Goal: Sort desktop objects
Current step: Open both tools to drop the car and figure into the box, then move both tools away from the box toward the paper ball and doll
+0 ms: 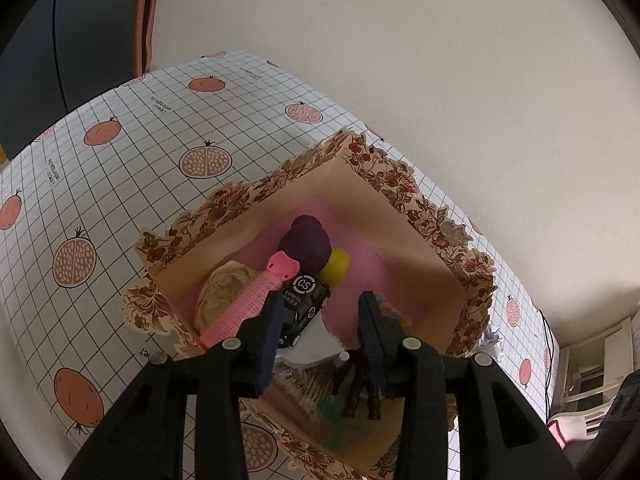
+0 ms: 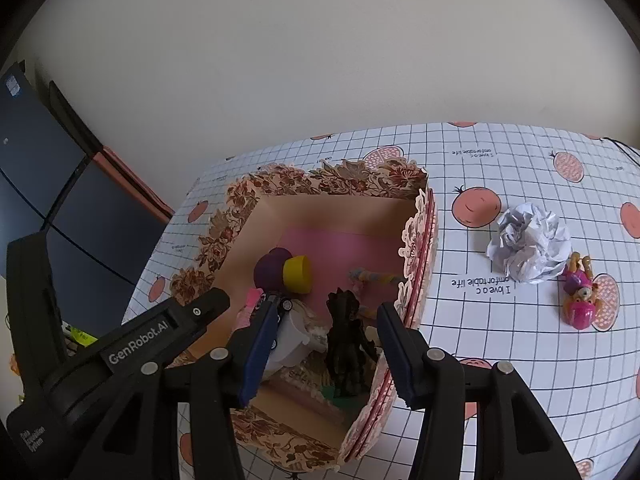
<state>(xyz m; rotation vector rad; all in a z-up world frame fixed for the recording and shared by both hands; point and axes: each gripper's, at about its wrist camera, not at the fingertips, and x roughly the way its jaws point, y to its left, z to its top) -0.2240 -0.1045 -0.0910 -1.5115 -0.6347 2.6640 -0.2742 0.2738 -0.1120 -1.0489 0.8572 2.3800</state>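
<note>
The tabletop (image 2: 500,360), covered in a grid cloth printed with pomegranates, carries a floral-edged cardboard box (image 2: 320,208) with a pink floor, already holding a purple ball, a yellow cup, a black toy car (image 1: 306,308), a pink comb and a dark figurine. Outside it, at about two o'clock from the right hand-held gripper (image 2: 324,344), lie a crumpled white paper ball (image 2: 528,242) and, just beside it, a small pink toy figure (image 2: 578,294), long axis roughly twelve-to-six. The right hand-held gripper is nearer, jaws released and empty, with the box wall between it and both; beyond, the cloth is open. The left hand-held gripper (image 1: 320,320) hangs over the box, jaws parted beside the car, gripping nothing.
</note>
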